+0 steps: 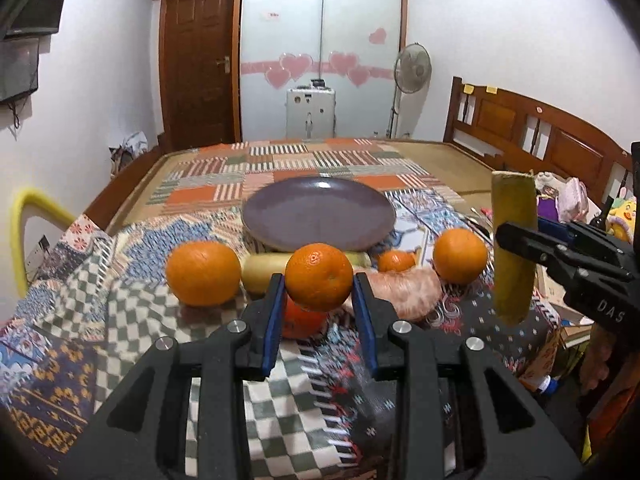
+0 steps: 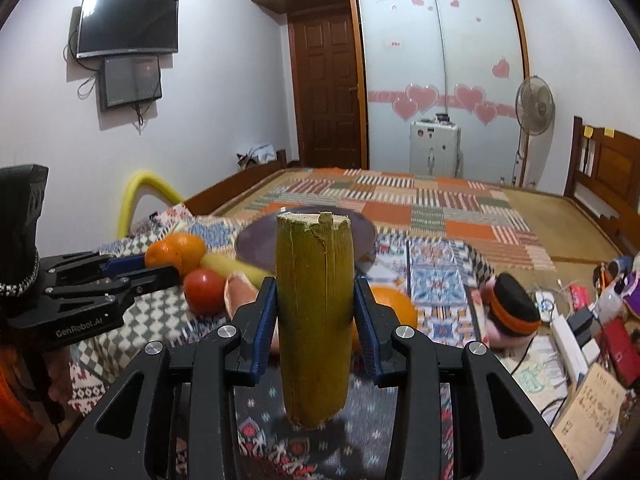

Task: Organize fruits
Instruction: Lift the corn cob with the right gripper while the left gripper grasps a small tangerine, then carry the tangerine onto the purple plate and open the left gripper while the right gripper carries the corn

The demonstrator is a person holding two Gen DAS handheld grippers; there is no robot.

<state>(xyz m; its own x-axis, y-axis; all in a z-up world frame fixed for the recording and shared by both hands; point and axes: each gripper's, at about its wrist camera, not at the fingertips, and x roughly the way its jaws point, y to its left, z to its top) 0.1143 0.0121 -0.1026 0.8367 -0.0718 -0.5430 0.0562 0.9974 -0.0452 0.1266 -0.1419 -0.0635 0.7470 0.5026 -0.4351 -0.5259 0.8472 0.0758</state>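
Left gripper (image 1: 319, 294) clamped on an orange (image 1: 319, 276), right gripper (image 2: 315, 312) on an upright sugarcane piece (image 2: 315, 312), both aloft.

Left gripper (image 1: 319, 280): jaws narrowed, blue pads pressing both sides of an orange (image 1: 319, 277), raised clear of the patterned cloth (image 1: 280, 400). Right gripper (image 2: 315, 304): jaws narrowed, pads clamped on an upright sugarcane piece (image 2: 314, 320), also above the cloth. A hand behind the right gripper is possibly visible, blurred.
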